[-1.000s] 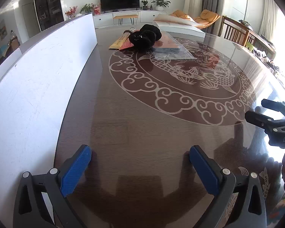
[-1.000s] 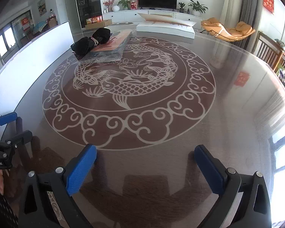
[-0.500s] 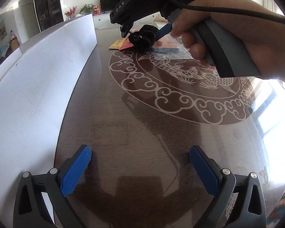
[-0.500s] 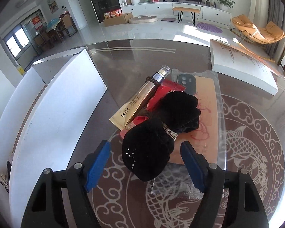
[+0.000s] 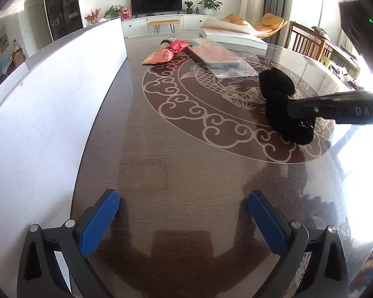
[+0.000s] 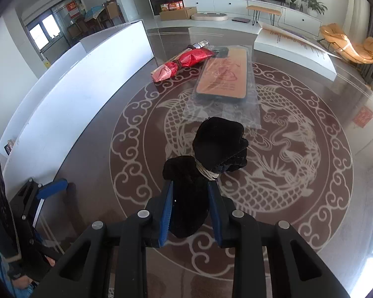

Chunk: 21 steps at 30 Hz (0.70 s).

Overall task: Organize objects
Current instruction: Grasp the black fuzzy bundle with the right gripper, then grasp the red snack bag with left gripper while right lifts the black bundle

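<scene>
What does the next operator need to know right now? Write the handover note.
Right gripper: shut on the black pouch, low over the table's fish pattern.
Left gripper: open, empty, near the white board.
Red packet and bagged phone case lie side by side at the far end.
Done: pouch picked up. Left: set the pouch down, then likely sort the other two.
</scene>
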Motion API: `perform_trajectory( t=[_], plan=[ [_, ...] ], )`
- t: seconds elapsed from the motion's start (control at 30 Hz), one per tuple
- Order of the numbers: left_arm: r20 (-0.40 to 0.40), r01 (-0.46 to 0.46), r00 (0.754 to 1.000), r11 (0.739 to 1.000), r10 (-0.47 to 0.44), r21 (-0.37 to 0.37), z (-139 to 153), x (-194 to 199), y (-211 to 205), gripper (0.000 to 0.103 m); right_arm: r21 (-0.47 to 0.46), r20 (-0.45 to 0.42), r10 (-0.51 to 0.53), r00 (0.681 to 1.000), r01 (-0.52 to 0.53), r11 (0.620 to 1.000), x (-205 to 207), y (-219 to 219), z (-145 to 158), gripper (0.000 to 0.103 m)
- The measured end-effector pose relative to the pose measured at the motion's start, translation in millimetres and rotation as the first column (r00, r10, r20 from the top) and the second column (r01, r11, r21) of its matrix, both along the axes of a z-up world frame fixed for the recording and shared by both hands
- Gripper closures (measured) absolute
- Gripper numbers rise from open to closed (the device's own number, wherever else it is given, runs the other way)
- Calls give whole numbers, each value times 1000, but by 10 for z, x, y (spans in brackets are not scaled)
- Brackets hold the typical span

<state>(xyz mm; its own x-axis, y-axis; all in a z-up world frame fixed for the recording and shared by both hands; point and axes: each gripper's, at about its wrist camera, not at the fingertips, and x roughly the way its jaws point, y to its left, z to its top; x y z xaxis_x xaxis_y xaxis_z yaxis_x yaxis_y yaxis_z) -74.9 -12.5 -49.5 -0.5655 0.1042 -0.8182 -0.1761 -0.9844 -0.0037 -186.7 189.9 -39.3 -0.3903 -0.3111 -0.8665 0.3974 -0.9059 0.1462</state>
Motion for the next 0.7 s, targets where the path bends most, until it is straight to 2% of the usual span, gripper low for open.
perform_trajectory(
  t=[0.1, 0.17, 0.23, 0.27, 0.33, 0.5, 0.6, 0.7],
  plan=[
    [0, 0, 1000, 1000, 0, 0, 0, 0, 0, 0, -8, -26, -16, 1000, 16, 1000, 440, 317, -15, 74],
    [0, 0, 1000, 1000, 0, 0, 1, 4, -1, 0, 5, -73, -30, 997, 31, 1000, 640, 463, 15, 64],
    [0, 0, 1000, 1000, 0, 0, 0, 0, -1, 0, 0, -124, -70, 990, 70, 998, 792, 614, 42, 17],
    [-1, -1, 1000, 1000, 1, -3, 1, 7, 3, 0, -9, -151, -91, 984, 91, 996, 868, 685, 46, 12],
    [-1, -2, 1000, 1000, 2, -3, 4, 18, 3, 0, -23, -191, -122, 974, 120, 992, 982, 814, 11, 10],
    [20, 13, 1000, 1000, -13, -8, 16, -54, 28, 0, -59, -187, -186, 965, 178, 982, 1051, 1089, -157, 10],
    [54, 44, 998, 999, -44, 3, 95, -409, 109, 0, -88, -176, -226, 958, 214, 973, 1066, 1208, -218, 10],
    [5, 12, 1000, 999, -12, 31, 338, -894, 141, 0, -115, -195, -259, 946, 240, 964, 1076, 1253, -200, 10]
  ],
)
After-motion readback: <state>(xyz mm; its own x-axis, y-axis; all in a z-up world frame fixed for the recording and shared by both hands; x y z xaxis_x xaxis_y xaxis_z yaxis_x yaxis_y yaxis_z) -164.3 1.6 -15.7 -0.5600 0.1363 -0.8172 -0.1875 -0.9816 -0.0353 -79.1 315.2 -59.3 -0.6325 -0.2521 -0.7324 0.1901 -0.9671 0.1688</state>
